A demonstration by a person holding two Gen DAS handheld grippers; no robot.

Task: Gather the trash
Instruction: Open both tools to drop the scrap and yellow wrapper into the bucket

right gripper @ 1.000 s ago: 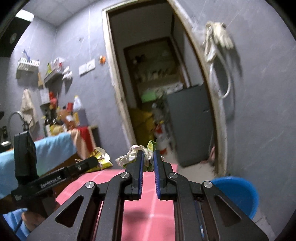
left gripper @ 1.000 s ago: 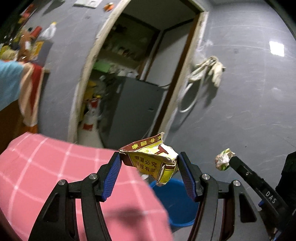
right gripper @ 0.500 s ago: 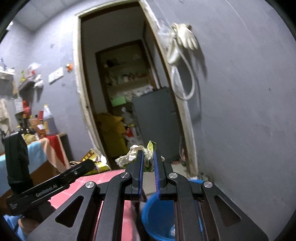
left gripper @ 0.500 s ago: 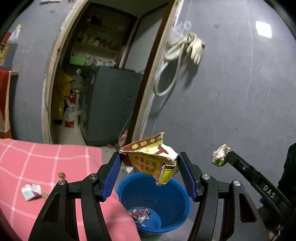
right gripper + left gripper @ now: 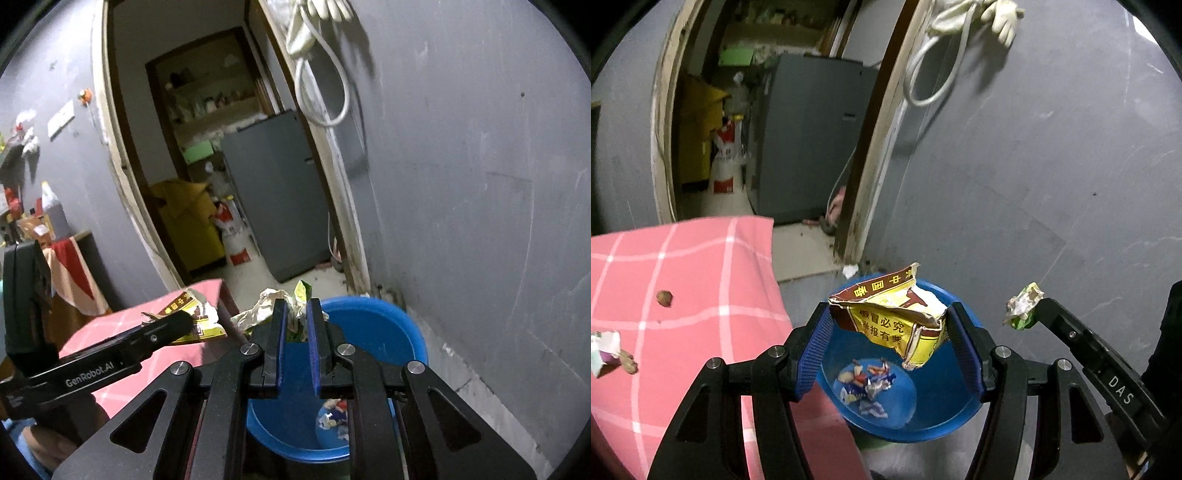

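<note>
Blue basin (image 5: 373,325): near rim hidden behind the right gripper (image 5: 296,319). Wrappers (image 5: 866,380) in the basin: too small to identify. Small carton (image 5: 604,350) on the bench (image 5: 701,295): cut off by the left wrist view's left edge. Doorway shelves (image 5: 207,107): contents blurred.

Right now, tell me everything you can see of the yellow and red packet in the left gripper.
The yellow and red packet is torn, crumpled and apparently empty, printed with Chinese characters, its ragged top open. The left gripper clamps it on both sides between its blue pads. It hangs above the blue basin, where small wrappers already lie.
</note>
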